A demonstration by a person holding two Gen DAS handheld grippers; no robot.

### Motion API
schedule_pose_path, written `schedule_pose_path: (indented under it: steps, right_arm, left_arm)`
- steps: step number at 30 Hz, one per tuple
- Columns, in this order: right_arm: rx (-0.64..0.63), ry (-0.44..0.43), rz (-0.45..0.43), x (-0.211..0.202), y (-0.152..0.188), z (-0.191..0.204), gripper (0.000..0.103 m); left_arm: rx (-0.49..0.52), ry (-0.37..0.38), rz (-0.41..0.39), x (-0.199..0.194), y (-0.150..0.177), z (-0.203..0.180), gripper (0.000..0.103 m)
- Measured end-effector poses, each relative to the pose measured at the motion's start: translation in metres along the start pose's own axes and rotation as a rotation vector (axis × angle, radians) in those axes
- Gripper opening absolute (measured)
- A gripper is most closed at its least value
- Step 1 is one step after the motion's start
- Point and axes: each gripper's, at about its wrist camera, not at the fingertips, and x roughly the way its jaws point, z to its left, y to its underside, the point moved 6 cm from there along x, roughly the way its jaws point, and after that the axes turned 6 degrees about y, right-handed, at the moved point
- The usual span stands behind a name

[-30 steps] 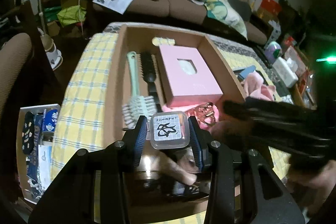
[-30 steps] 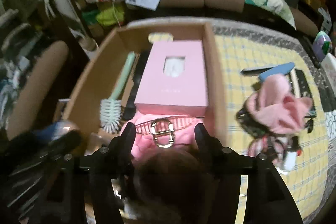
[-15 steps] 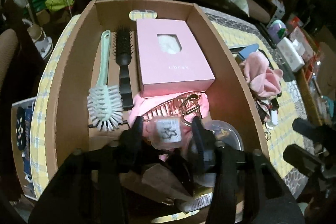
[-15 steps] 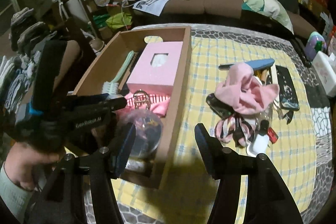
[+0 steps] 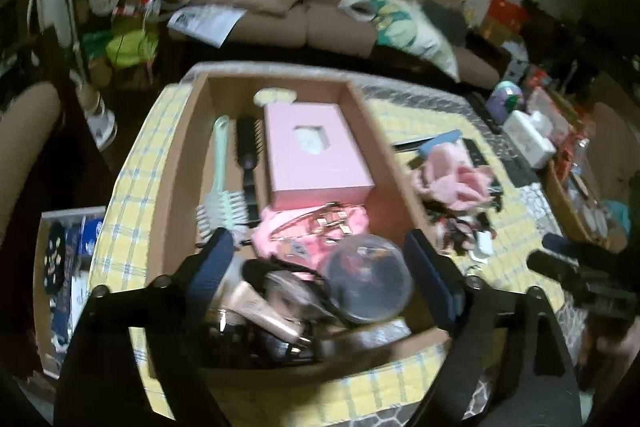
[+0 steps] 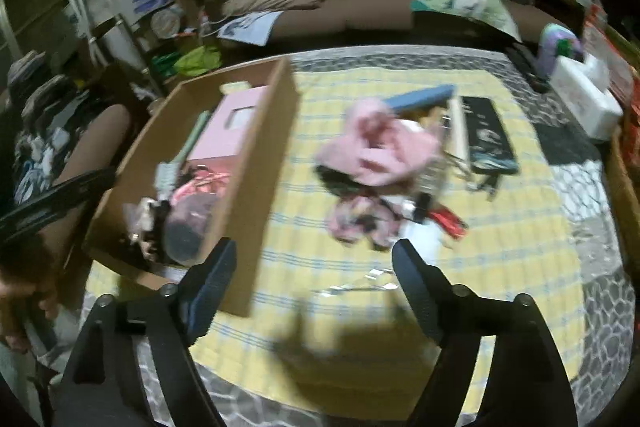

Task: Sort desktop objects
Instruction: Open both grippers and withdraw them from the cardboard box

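Gone from my left claw (image 5: 320,267) is the small case; its jaws are opening, empty, over one box (image 5: 176,163) holding two brushes (image 5: 224,187). My right claw (image 6: 312,279), opening, empty, faces one pink cloth (image 6: 372,151). No writing readable.

Blur & clutter hid detail
Items in cardboard box (image 5: 182,163) near end were smeared; pile (image 6: 384,179) on table too blurred to ID.

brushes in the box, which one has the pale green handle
The bottle-style brush on the left, with white-green bristles at its near end. The brush beside it, toward the pink box, is all black.
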Motion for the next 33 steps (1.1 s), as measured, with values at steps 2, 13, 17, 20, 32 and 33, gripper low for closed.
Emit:
schedule_pose_path:
  steps: [2,13,17,20,32,33]
  right_arm:
    - [0.021,0.015,-0.005,-0.007,0.005,-0.021,0.085]
    - [0.105,0.114,-0.029,-0.028,0.032,-0.095,0.103]
    - [0.161,0.121,-0.015,-0.025,0.045,-0.120,0.103]
    - [0.181,0.124,-0.021,-0.023,0.050,-0.131,0.103]
    - [0.335,0.048,-0.027,0.020,0.054,-0.152,0.095]
    - [0.341,0.041,-0.024,0.025,0.054,-0.153,0.092]
  left_arm:
    - [0.042,0.006,-0.058,-0.010,0.003,-0.019,0.103]
    - [0.122,0.140,-0.007,0.002,0.040,-0.118,0.103]
    - [0.156,0.145,0.017,0.016,0.060,-0.144,0.103]
    - [0.221,0.136,0.016,0.026,0.075,-0.164,0.103]
    - [0.405,0.110,0.071,0.094,0.110,-0.212,0.102]
    - [0.414,0.105,0.076,0.099,0.109,-0.211,0.101]
